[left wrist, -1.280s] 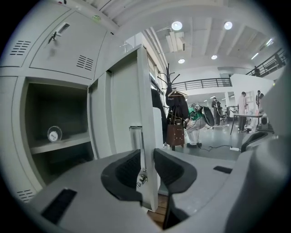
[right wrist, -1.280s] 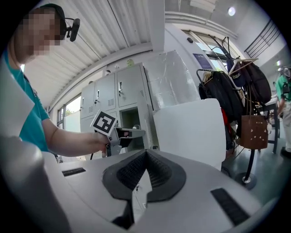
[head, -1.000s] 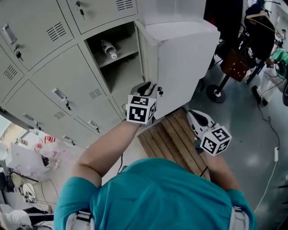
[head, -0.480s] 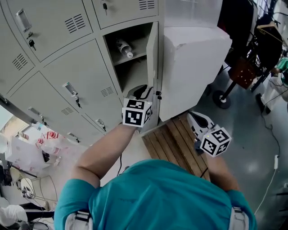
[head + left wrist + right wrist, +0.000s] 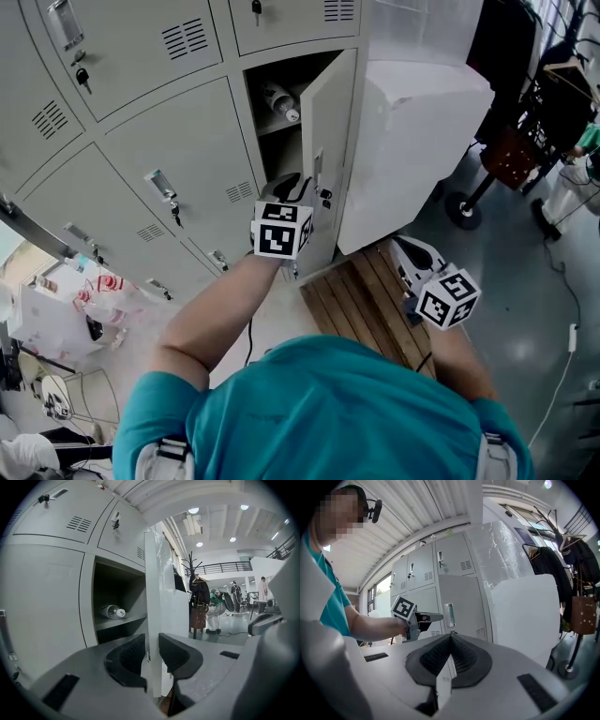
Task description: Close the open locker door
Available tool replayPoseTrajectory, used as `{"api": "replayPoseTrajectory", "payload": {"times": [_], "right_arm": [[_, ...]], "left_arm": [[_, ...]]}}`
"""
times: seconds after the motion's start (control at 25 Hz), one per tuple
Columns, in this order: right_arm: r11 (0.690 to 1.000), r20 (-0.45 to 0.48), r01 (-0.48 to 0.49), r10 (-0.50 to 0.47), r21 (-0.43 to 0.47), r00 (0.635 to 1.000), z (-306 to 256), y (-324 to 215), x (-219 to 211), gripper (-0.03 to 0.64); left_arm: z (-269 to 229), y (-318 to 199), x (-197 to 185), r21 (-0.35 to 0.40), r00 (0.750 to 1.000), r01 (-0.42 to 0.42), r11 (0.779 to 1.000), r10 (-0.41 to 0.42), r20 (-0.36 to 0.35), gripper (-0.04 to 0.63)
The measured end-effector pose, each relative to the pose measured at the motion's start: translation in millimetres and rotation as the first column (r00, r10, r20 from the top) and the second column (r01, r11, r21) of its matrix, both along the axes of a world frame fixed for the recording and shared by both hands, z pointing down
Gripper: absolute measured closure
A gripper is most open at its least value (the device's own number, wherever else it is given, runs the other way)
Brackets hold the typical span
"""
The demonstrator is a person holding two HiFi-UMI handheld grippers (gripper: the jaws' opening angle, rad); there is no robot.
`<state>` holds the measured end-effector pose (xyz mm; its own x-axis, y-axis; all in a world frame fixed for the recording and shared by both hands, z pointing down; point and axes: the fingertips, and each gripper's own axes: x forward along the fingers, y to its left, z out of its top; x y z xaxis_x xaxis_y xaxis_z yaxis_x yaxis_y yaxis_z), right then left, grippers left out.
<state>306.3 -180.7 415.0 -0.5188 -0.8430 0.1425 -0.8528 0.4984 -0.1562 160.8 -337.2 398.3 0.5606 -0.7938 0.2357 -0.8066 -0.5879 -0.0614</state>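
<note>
**Head view.** Locker door [image 5: 330, 122] stands approx. half open, hinged on its right side. Its free edge is still well apart from the frame of the open locker [image 5: 272, 131]. A bottle [image 5: 281, 100] lies on the shelf inside. Behind the door stands a white box [image 5: 422, 131], with a clear gap between box and door. A wooden pallet [image 5: 361, 291] lies at the foot of the box, and the floor [image 5: 525, 328] to the right is open.

Vs. 1 s ago: the door stood nearly square to the locker front, close to the box. It has since swung toward the frame, and the left gripper [image 5: 302, 185] has gone with it. The right gripper [image 5: 401, 242] sits at about the same spot in frame.

The left gripper is at the door's free edge, beside the keys [image 5: 324, 197]. The right gripper hangs over the pallet, touching nothing.

**Left gripper view.** The door's free edge [image 5: 152, 583] runs vertically between the jaws. Locker interior and bottle [image 5: 111, 611] are to the left, box [image 5: 176, 611] and a coat stand [image 5: 199, 592] to the right. The jaws are part open and clamped on the door edge, with both pads [image 5: 131, 656] against it.

**Right gripper view.** The door's outer face [image 5: 466, 602] is ahead, with the box [image 5: 525, 616] to its right. The left gripper [image 5: 436, 617] reaches the door's edge. Right gripper [image 5: 450, 639]: jaws together, nothing held.
</note>
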Motion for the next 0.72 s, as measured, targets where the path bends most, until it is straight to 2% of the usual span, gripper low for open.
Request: {"api": "replayPoseTrajectory", "payload": {"times": [0.2, 0.4, 0.56, 0.72], "right_arm": [[1.0, -0.007, -0.002, 0.002, -0.013, 1.0, 1.1, -1.6, -17.2, 0.618], [1.0, -0.016, -0.001, 0.001, -0.02, 1.0, 2.0, -0.4, -27.2, 0.618], [1.0, -0.021, 0.001, -0.002, -0.026, 1.0, 3.8, 1.6, -32.0, 0.618], [0.999, -0.024, 0.006, -0.006, -0.032, 1.0, 6.7, 4.4, -36.2, 0.618]], "left_arm": [[0.0, -18.6, -27.1, 0.006, 0.999, 0.039, 0.999, -0.039, 0.0, 0.503], [-8.2, -27.2, -51.3, 0.026, 0.996, 0.08, 0.996, -0.079, -0.036, 0.503], [-13.8, -13.9, -40.9, 0.111, 1.0, 0.013, 0.994, -0.014, 0.006, 0.503], [-7.2, -24.4, -30.9, 0.102, 0.999, 0.002, 0.995, -0.006, 0.038, 0.503]]}}
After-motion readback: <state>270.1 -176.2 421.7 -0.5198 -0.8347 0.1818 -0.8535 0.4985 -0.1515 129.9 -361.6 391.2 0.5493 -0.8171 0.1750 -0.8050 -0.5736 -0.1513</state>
